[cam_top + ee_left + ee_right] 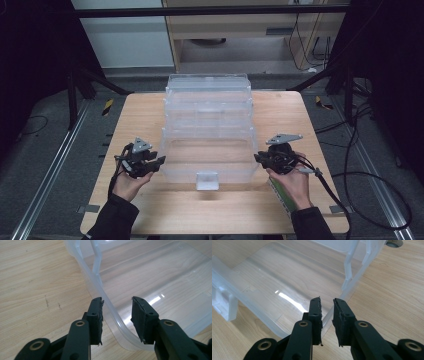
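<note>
Work item: clear plastic bin point(207, 127), lying on its side on the tabletop point(135, 107), open mouth toward the person.
Left gripper point(117, 315): fingers point(96, 315) half open, straddling the bin's left rim; one pad appears to touch it, no clamping visible.
Right gripper point(327, 315): fingers point(343, 317) nearly together with the right rim edge between them; whether they pinch it, I cannot tell.
Risk 1: uneven hold; one side closing before the other may twist or drag the bin.
Risk 2: smooth thin rim; pads may slip off during a lift.
Count: one bin, one white latch point(207, 181), two grippers.
</note>
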